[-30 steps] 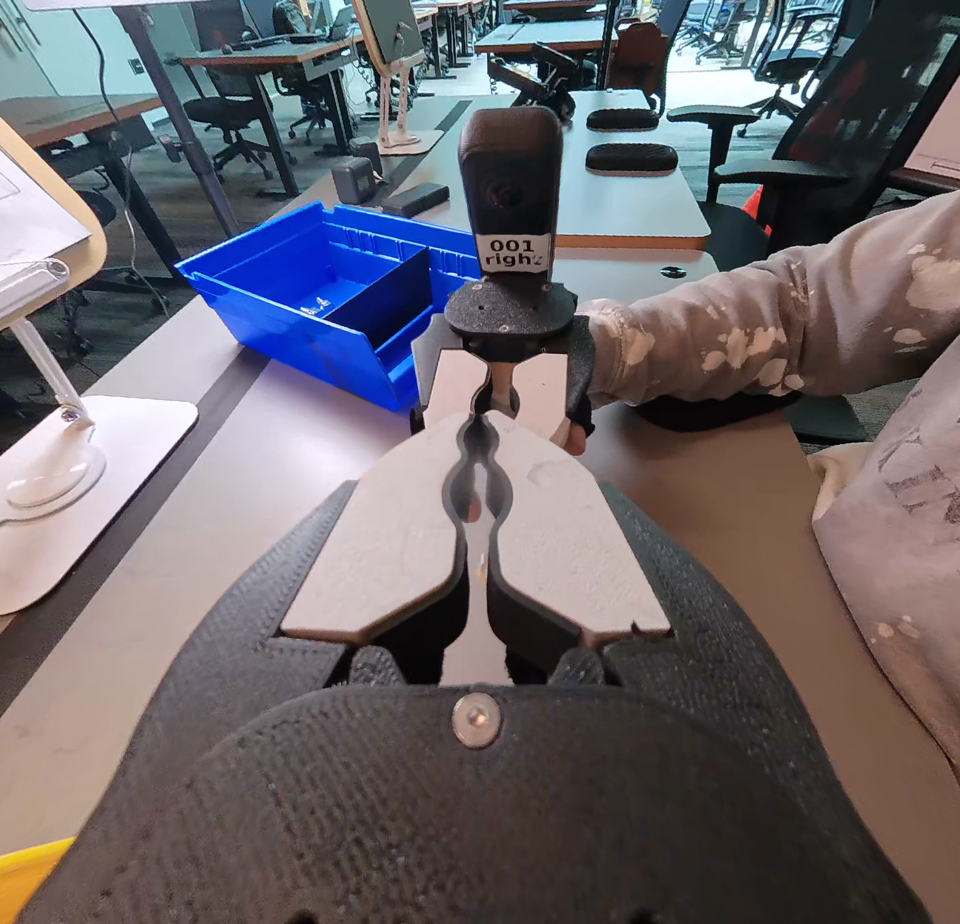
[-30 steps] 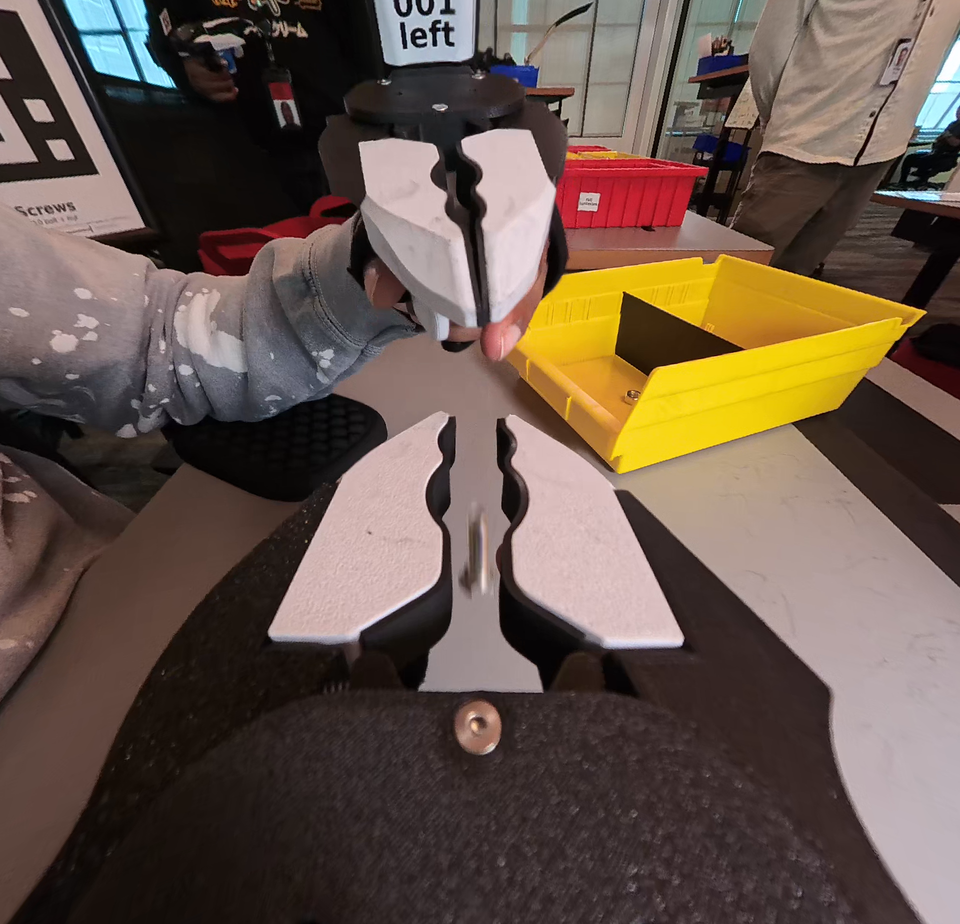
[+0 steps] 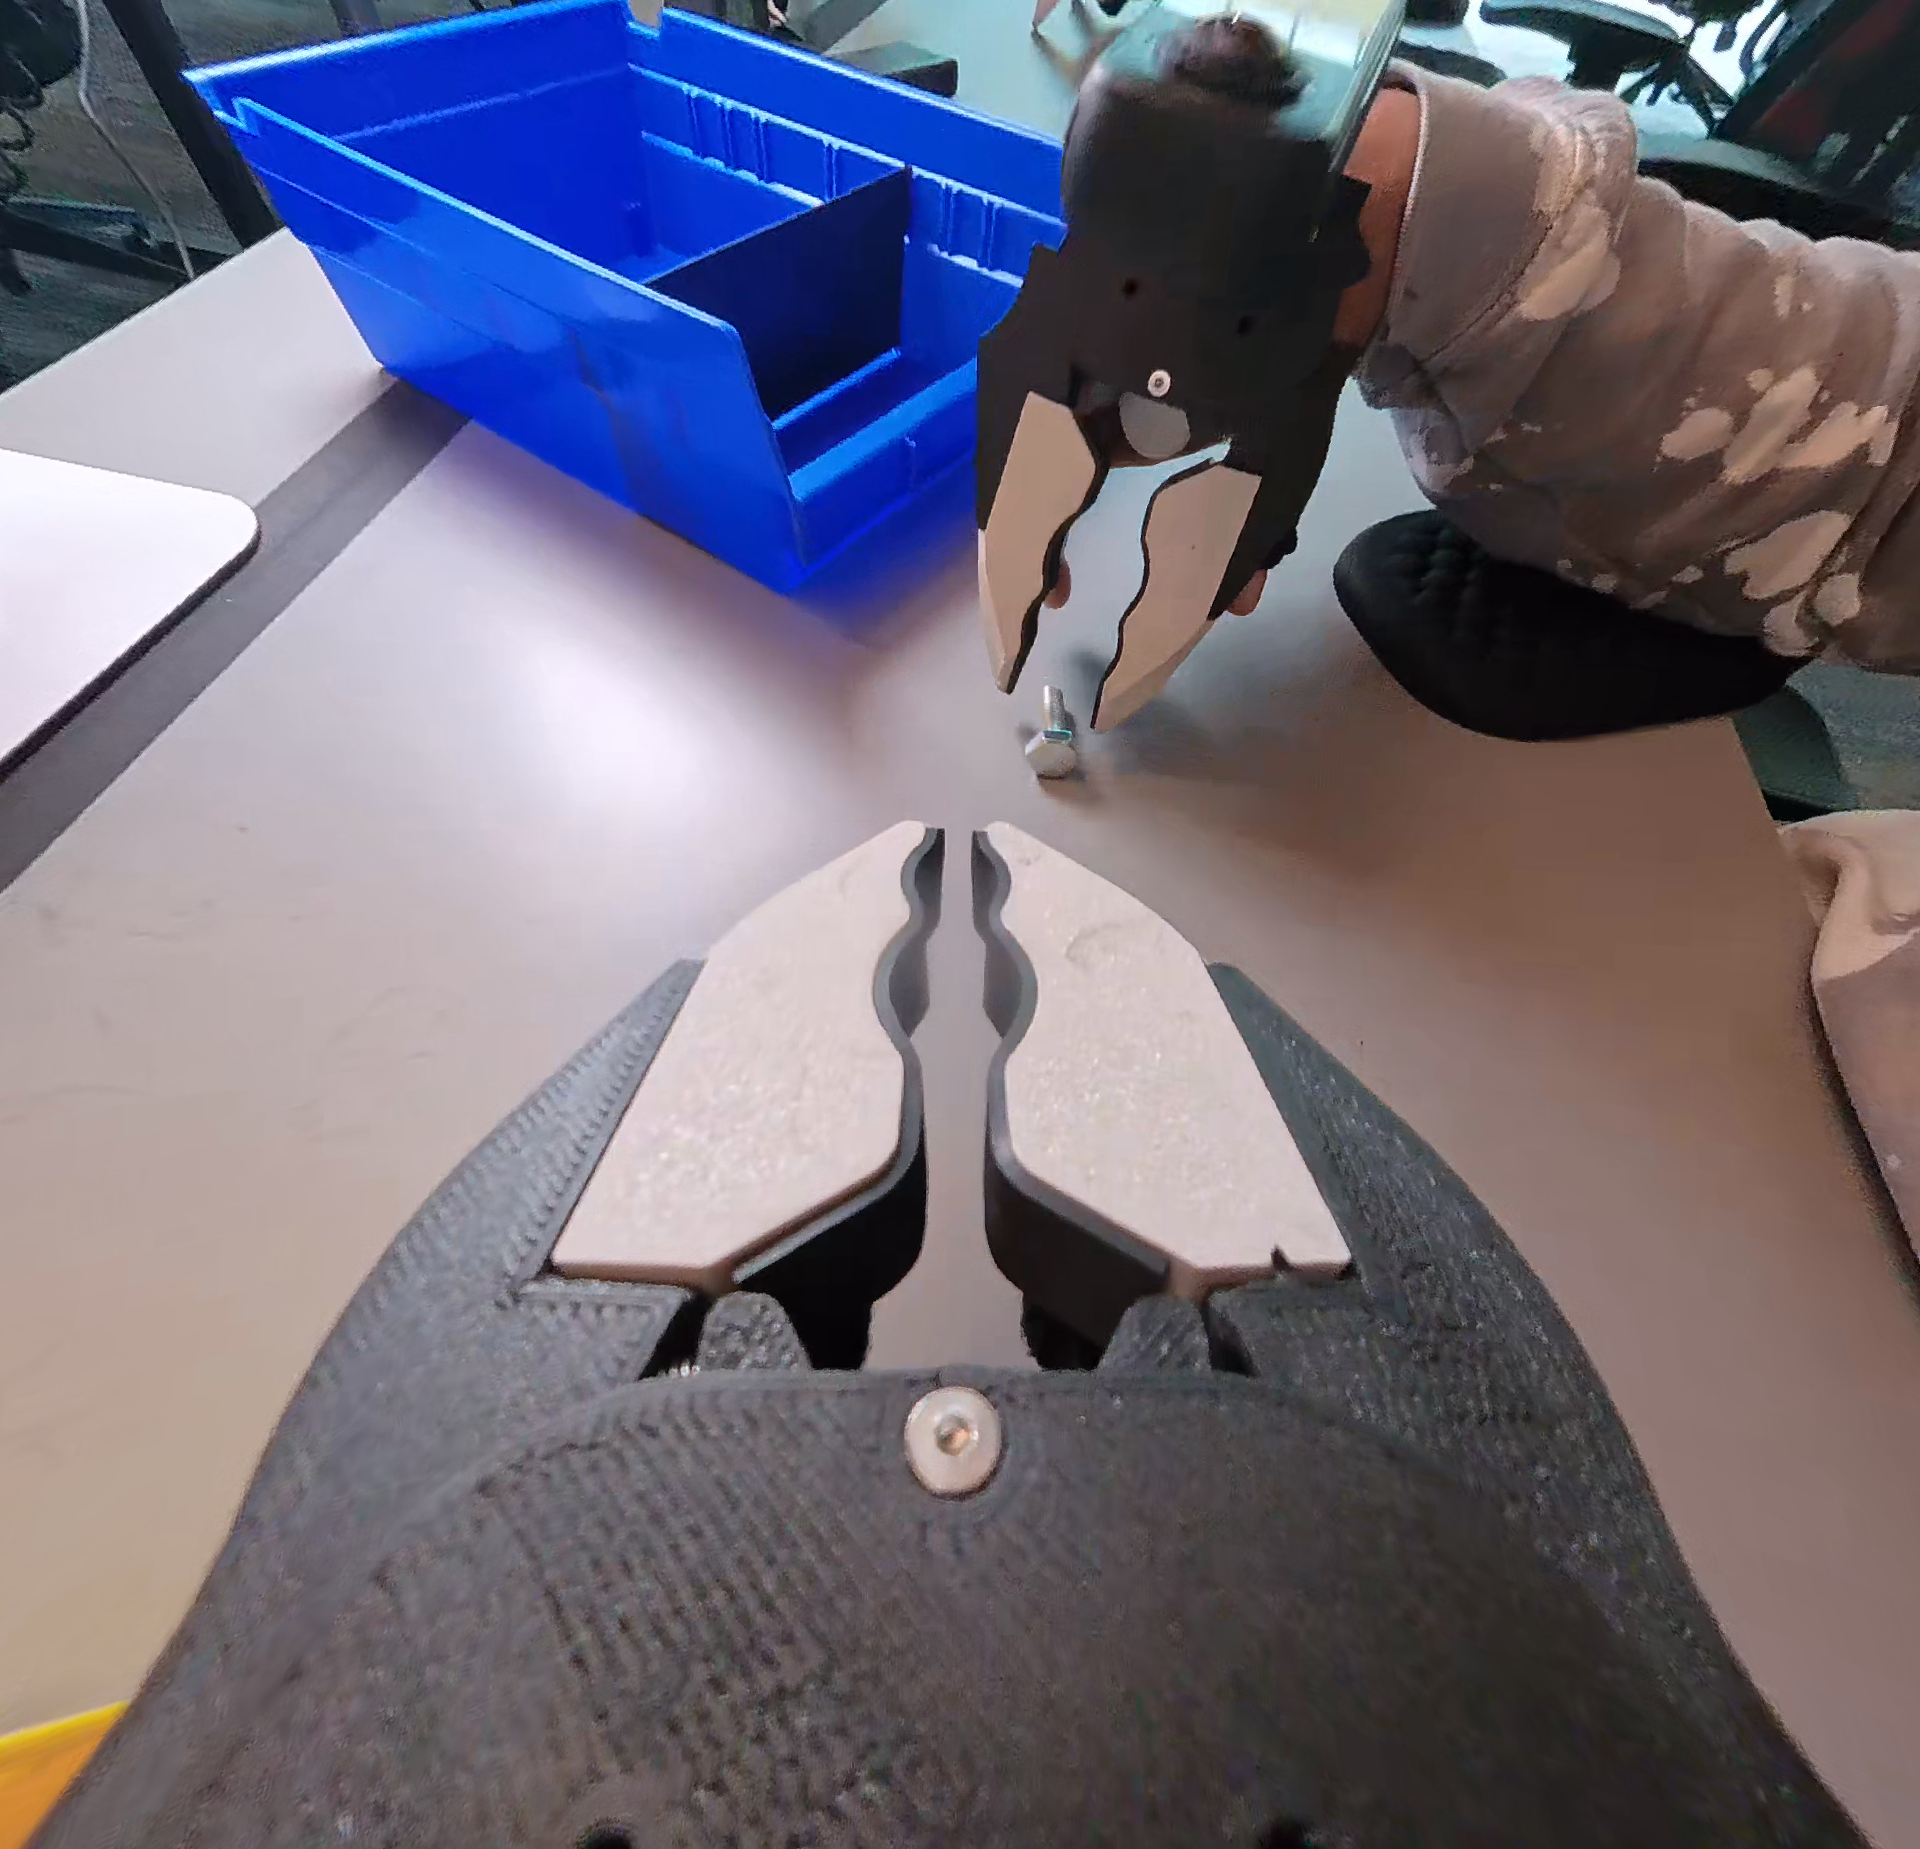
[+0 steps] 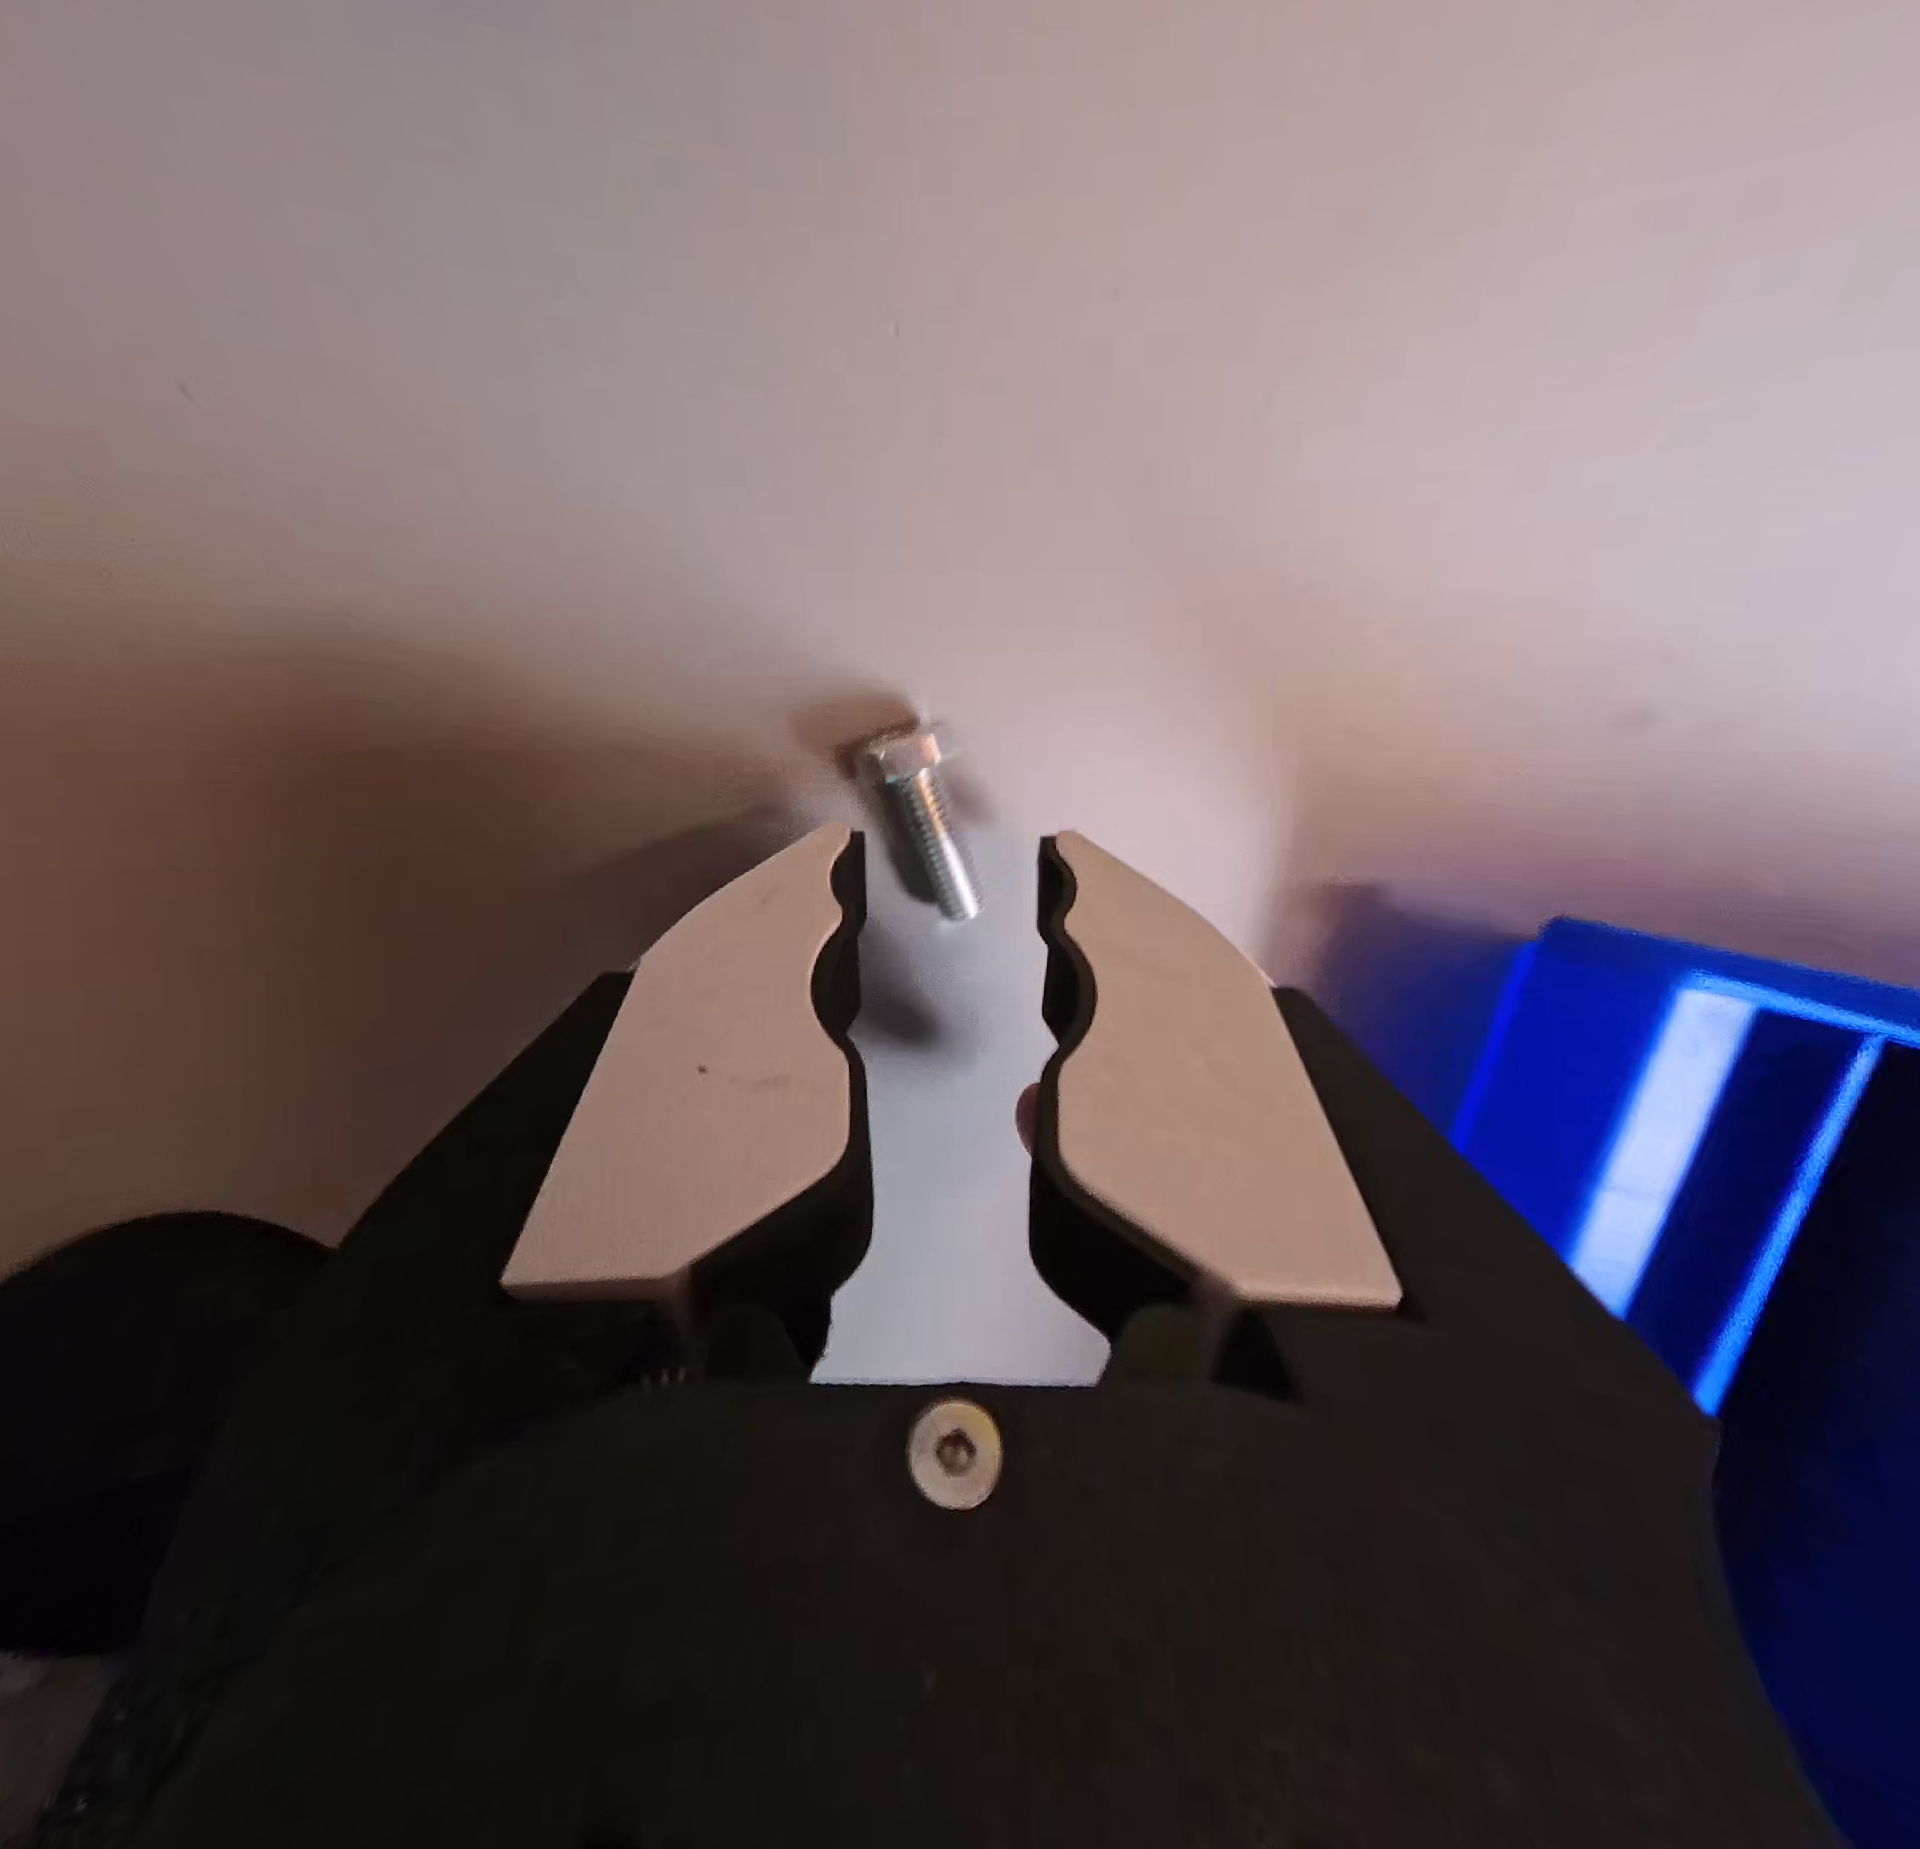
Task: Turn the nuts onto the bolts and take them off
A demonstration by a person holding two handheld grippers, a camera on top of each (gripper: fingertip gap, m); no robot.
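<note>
The right claw (image 4: pixel 948 838) points down at the table (image 3: pixel 520 864), fingers spread with nothing between them, tips straddling the threaded end of the bolt (image 4: pixel 920 828). The bolt lies flat on the table, just beside the blue bin (image 3: pixel 623 272). The left claw (image 3: pixel 958 833) hangs near the bolt, fingers almost together and empty. No nut shows on the bolt or anywhere, so threading seems not yet begun; picking up the bolt comes first.

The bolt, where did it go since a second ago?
The right gripper has swung down to the table with its jaws open, and the bolt now lies loose there between its fingertips. The left gripper stayed nearly shut and empty.
</note>
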